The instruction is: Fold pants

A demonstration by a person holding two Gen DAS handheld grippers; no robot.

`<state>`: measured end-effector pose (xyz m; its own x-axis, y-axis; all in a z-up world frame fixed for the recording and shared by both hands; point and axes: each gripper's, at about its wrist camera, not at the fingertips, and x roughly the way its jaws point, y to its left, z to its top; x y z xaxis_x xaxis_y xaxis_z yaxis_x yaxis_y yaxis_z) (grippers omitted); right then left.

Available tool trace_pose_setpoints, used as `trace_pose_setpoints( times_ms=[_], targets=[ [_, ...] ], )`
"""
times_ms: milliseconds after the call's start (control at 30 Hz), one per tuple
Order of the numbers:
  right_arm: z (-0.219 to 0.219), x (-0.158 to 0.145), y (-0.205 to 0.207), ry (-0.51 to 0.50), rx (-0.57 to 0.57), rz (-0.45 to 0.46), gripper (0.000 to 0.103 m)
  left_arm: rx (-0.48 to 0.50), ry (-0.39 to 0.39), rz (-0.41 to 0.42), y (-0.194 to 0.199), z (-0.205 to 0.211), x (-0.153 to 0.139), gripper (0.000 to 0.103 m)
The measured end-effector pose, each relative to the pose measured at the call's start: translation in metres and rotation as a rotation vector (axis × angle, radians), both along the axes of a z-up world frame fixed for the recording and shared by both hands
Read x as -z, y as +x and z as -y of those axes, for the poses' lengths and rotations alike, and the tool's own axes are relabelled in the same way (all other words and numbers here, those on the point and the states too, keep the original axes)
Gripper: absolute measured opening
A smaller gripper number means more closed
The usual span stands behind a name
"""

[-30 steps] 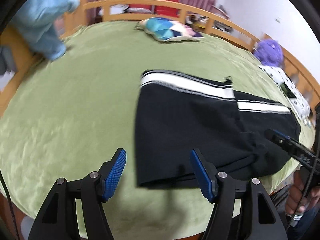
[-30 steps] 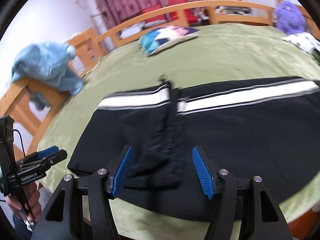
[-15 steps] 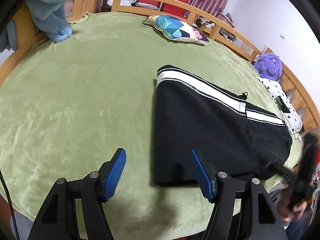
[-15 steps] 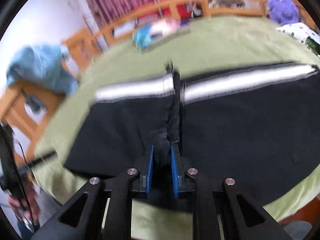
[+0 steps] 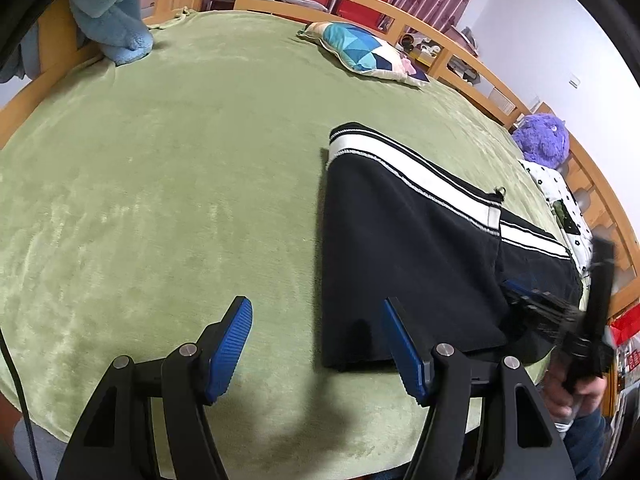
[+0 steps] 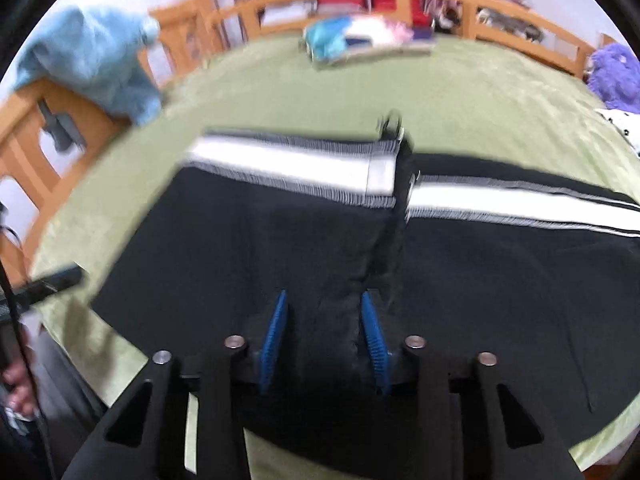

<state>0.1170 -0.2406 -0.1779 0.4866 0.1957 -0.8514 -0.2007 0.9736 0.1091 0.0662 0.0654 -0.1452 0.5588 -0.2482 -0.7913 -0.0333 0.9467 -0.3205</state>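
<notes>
The black pants point(image 6: 400, 272) are spread on the green bed point(image 5: 160, 200). Their near fold is pinched by the right gripper point(image 6: 324, 340); the left gripper point(image 5: 316, 344) is held spread at the 7 o'clock corner, which should be grasped squarely.

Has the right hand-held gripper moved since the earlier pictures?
Yes. The right hand-held gripper has gone forward onto the black pants, jaws narrowed around a bunched fold, towards the white stripe.
</notes>
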Motion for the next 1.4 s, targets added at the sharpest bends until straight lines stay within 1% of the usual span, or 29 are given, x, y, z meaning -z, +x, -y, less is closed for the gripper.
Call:
trace_pose_setpoints(
  times_ms=[67,100,133,200,233,300,367,400,467,500,533,600,633,667,700,733,767,800,833,867,900,1000,1067,1100,1133,1233,1300,1367,1400],
  targets=[
    [0.005,0.008,0.005,0.035,0.022,-0.013,0.028,-0.010,-0.006,-0.002,0.000,-0.002,0.000,0.065],
    [0.005,0.008,0.007,0.046,0.027,-0.016,0.031,-0.013,-0.012,-0.006,0.001,-0.004,0.001,0.065],
    [0.004,0.009,0.011,0.066,0.029,-0.034,0.036,-0.014,-0.018,-0.010,0.001,-0.004,0.002,0.065],
    [0.002,0.010,0.014,0.080,0.035,-0.036,0.036,-0.010,-0.040,-0.016,0.004,-0.004,0.003,0.065],
    [-0.001,0.012,0.016,0.072,0.036,-0.046,0.031,-0.004,-0.053,-0.013,0.004,-0.003,0.003,0.065],
    [0.001,0.011,0.018,0.084,0.021,-0.049,0.011,0.015,-0.078,0.001,0.004,-0.001,0.001,0.065],
    [0.014,-0.002,0.015,0.174,0.041,-0.016,0.008,0.027,-0.078,0.014,0.001,0.003,-0.001,0.065],
    [0.025,-0.013,0.010,0.230,0.058,0.022,0.007,0.034,-0.077,0.026,-0.001,0.005,-0.003,0.065],
    [0.042,-0.032,0.000,0.277,0.096,0.100,0.007,0.043,-0.072,0.042,-0.003,0.008,-0.005,0.065],
    [0.049,-0.038,-0.003,0.290,0.110,0.120,0.007,0.049,-0.068,0.042,-0.003,0.009,-0.005,0.065],
    [0.057,-0.038,-0.006,0.309,0.127,0.110,0.007,0.053,-0.067,0.039,-0.003,0.011,-0.005,0.065],
    [0.057,-0.026,-0.003,0.295,0.135,0.051,0.010,0.063,-0.065,0.032,0.000,0.015,-0.004,0.065],
    [0.051,-0.010,0.000,0.242,0.133,-0.008,0.010,0.066,-0.063,0.029,0.001,0.017,-0.003,0.065],
    [0.046,-0.003,0.003,0.207,0.126,-0.037,0.010,0.069,-0.060,0.026,0.002,0.020,-0.003,0.065],
    [0.042,0.003,0.002,0.174,0.121,-0.048,0.011,0.073,-0.053,0.021,0.004,0.023,-0.002,0.065],
    [0.040,0.004,-0.001,0.156,0.116,-0.032,0.013,0.075,-0.048,0.017,0.003,0.023,-0.001,0.065],
    [0.040,-0.002,-0.005,0.154,0.113,-0.015,0.015,0.079,-0.041,0.013,0.004,0.025,0.000,0.065],
    [0.043,-0.010,-0.009,0.176,0.111,-0.007,0.020,0.082,-0.035,0.011,0.004,0.025,0.000,0.065],
    [0.045,-0.017,-0.013,0.206,0.112,0.008,0.032,0.084,-0.028,0.011,0.005,0.025,0.001,0.065],
    [0.047,-0.021,-0.017,0.221,0.117,0.022,0.042,0.084,-0.022,0.015,0.006,0.025,0.001,0.065],
    [0.049,-0.025,-0.020,0.219,0.120,0.037,0.055,0.079,-0.011,0.023,0.008,0.026,0.001,0.065],
    [0.051,-0.039,-0.030,0.136,0.108,0.083,0.055,0.062,0.024,0.030,0.016,0.028,-0.001,0.065],
    [0.065,-0.053,-0.039,0.073,0.132,0.128,0.056,0.055,0.042,0.026,0.025,0.030,0.001,0.065],
    [0.072,-0.057,-0.038,0.065,0.143,0.134,0.061,0.056,0.043,0.016,0.031,0.031,0.004,0.065],
    [0.086,-0.061,-0.040,0.069,0.168,0.134,0.066,0.058,0.039,-0.001,0.037,0.032,0.007,0.063],
    [0.117,-0.067,-0.042,0.077,0.203,0.115,0.066,0.068,-0.010,-0.058,0.050,0.035,0.020,0.063],
    [0.140,-0.071,-0.050,0.014,0.239,0.136,0.066,0.054,-0.031,-0.071,0.056,0.035,0.024,0.063],
    [0.161,-0.074,-0.060,-0.037,0.286,0.181,0.066,0.047,-0.035,-0.070,0.060,0.036,0.025,0.063],
    [0.179,-0.074,-0.066,-0.056,0.326,0.197,0.068,0.046,-0.030,-0.065,0.063,0.037,0.024,0.062]
  ],
)
